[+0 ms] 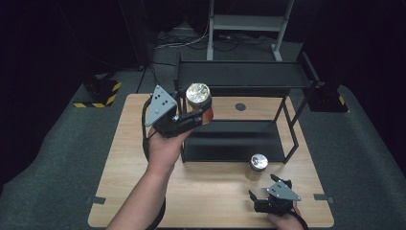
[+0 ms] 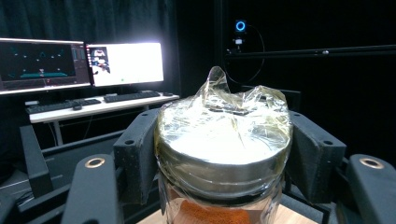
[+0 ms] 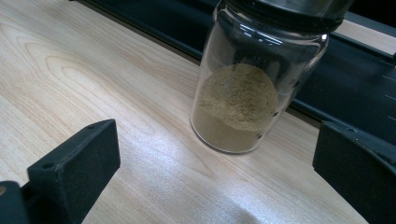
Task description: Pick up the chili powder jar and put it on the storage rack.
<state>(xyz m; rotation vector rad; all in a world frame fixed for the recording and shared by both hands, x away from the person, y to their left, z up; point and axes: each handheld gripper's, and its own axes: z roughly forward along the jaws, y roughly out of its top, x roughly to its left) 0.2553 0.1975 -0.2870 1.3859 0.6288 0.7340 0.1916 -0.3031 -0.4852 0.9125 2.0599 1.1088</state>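
Left gripper (image 1: 195, 120) clamped a glass jar of orange powder with plastic film over its metal lid (image 1: 198, 100), held aloft beside the black two-tier metal shelf (image 1: 239, 76). Right gripper (image 1: 262, 195) rested low on the light wooden table (image 1: 129, 158), jaws spread wide, empty. A second glass jar of tan powder (image 3: 238, 107) stood upright just ahead, untouched.
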